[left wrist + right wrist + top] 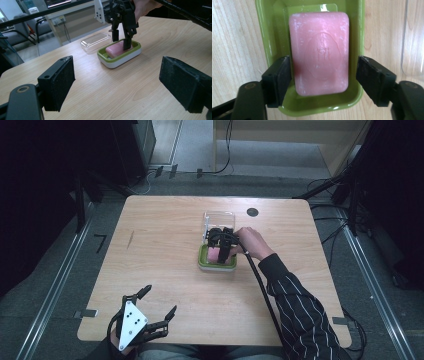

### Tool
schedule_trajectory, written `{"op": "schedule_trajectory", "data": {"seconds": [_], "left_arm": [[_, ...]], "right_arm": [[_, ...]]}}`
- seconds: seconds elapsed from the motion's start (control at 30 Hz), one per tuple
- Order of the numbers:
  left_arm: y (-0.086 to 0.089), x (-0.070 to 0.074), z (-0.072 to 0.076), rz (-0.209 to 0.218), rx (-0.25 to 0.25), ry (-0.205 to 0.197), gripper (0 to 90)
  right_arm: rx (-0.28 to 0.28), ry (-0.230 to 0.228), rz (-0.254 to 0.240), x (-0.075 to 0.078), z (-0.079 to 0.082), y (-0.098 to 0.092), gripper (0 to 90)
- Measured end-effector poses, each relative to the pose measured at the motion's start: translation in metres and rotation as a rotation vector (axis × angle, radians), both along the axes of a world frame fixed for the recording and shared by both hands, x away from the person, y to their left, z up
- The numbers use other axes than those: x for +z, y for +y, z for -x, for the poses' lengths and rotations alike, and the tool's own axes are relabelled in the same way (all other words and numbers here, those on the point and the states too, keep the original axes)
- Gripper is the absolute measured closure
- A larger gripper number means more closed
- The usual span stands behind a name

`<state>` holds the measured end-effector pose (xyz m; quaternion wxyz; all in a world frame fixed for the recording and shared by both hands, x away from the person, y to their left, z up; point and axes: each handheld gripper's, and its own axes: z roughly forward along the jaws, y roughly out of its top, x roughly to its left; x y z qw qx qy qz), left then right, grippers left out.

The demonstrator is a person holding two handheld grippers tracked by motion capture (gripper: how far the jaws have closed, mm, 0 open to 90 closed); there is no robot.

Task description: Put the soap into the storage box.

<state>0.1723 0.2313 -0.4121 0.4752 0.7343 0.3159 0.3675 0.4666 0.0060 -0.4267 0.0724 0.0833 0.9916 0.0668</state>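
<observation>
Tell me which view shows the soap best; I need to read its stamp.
The right gripper view: the pink soap lies close, its embossed mark visible. The left gripper view shows it small, partly behind the right tongs. The high view gives a pink sliver in the green dish.

We see a light wooden table (165,250) with rounded corners filling the middle of the high view, a small dark round spot (252,212) set into its top near the upper right of the surface. Just right of centre a green soap dish (202,258) on a white base sits directly on the wood, and touching its upper edge a clear plastic lid (218,216) lies flat on the table. In the left gripper view the dish (117,60) sits in the upper middle, with the lid (96,41) lying to its upper left.
</observation>
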Motion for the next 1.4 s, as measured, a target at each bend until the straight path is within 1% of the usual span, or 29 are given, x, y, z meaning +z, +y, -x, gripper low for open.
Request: {"op": "schedule_trajectory", "data": {"seconds": [0.03, 0.07, 0.1, 0.13, 0.17, 0.2, 0.27, 0.37, 0.4, 0.43, 0.47, 0.57, 0.67, 0.73, 0.77, 0.87, 0.93, 0.97, 1.03, 1.07, 1.17, 1.23, 1.27, 1.3, 1.37, 1.4], "left_arm": [[0.0, 0.0, 0.0, 0.0, -0.001, 0.0, 13.6], [0.0, 0.0, 0.0, 0.0, -0.002, 0.0, 13.7], [0.0, 0.0, 0.0, 0.001, -0.002, -0.001, 13.7], [-0.001, 0.0, -0.001, 0.0, -0.003, -0.001, 13.6], [-0.001, 0.0, -0.001, 0.001, -0.004, -0.001, 13.6], [-0.001, 0.0, -0.001, 0.0, -0.005, 0.0, 13.6], [-0.001, 0.0, -0.001, 0.0, -0.009, 0.0, 13.6], [-0.002, 0.0, -0.002, 0.0, -0.01, 0.001, 13.6], [-0.002, 0.0, -0.002, 0.0, -0.012, 0.001, 13.6], [-0.002, 0.0, -0.002, 0.0, -0.014, 0.001, 13.6], [-0.002, 0.0, -0.002, 0.0, -0.013, 0.0, 13.6], [-0.002, 0.0, -0.001, -0.002, -0.009, -0.001, 13.6], [-0.001, 0.0, 0.0, 0.001, -0.009, -0.002, 13.6], [-0.001, 0.0, 0.0, 0.001, -0.006, -0.002, 13.6], [-0.001, 0.0, 0.0, 0.001, -0.008, -0.002, 13.6], [-0.001, 0.0, 0.0, 0.001, -0.01, -0.002, 13.6], [-0.001, 0.0, 0.0, 0.001, -0.011, -0.003, 13.7], [-0.001, 0.0, 0.0, 0.0, -0.011, -0.004, 13.7], [-0.002, 0.0, 0.0, 0.002, -0.012, -0.003, 13.6], [-0.002, 0.0, 0.0, 0.001, -0.012, -0.002, 13.6], [-0.002, 0.0, -0.001, 0.0, -0.015, -0.004, 13.6], [-0.002, 0.0, -0.001, 0.0, -0.016, -0.004, 13.6], [-0.002, 0.0, -0.001, 0.002, -0.015, -0.004, 13.6], [-0.002, 0.0, -0.001, 0.002, -0.015, -0.004, 13.6], [-0.002, 0.0, -0.001, 0.003, -0.016, -0.004, 13.6], [-0.002, 0.0, -0.001, 0.003, -0.016, -0.004, 13.6]], "right_arm": [[-0.008, 0.0, 0.008, 0.001, 0.0, -0.001, 27.0], [-0.026, 0.004, 0.005, 0.002, 0.001, -0.002, 25.4], [-0.026, 0.004, 0.005, 0.002, 0.001, -0.002, 25.4], [-0.029, 0.001, 0.006, 0.004, 0.001, -0.003, 23.8], [-0.044, 0.0, 0.008, 0.007, 0.002, -0.006, 20.3], [-0.057, 0.0, 0.003, 0.009, 0.004, -0.007, 18.8], [-0.061, 0.001, -0.004, 0.011, 0.004, -0.008, 18.3], [-0.078, 0.021, -0.002, 0.015, 0.007, -0.012, 14.4], [-0.093, 0.029, 0.007, 0.017, 0.009, -0.013, 14.2], [-0.091, 0.035, 0.008, 0.018, 0.01, -0.014, 14.1], [-0.103, 0.038, 0.01, 0.02, 0.012, -0.016, 13.4], [-0.108, 0.034, 0.014, 0.023, 0.015, -0.019, 11.9], [-0.148, 0.038, 0.019, 0.028, 0.02, -0.022, 10.7], [-0.156, 0.03, 0.012, 0.03, 0.023, -0.025, 10.6], [-0.174, 0.027, 0.014, 0.032, 0.026, -0.029, 10.6], [-0.19, 0.023, 0.016, 0.033, 0.028, -0.033, 10.7], [-0.222, 0.02, 0.025, 0.034, 0.032, -0.039, 10.6], [-0.222, 0.02, 0.025, 0.034, 0.032, -0.039, 10.6], [-0.247, 0.02, 0.027, 0.034, 0.034, -0.046, 10.8], [-0.247, 0.02, 0.027, 0.034, 0.034, -0.046, 10.8], [-0.282, 0.024, 0.035, 0.034, 0.037, -0.053, 11.4], [-0.314, 0.029, 0.047, 0.033, 0.04, -0.06, 11.9], [-0.314, 0.029, 0.047, 0.033, 0.04, -0.06, 11.9], [-0.327, 0.032, 0.047, 0.032, 0.041, -0.063, 11.9], [-0.336, 0.039, 0.052, 0.029, 0.044, -0.068, 12.0], [-0.341, 0.04, 0.059, 0.027, 0.047, -0.074, 12.1]]}}
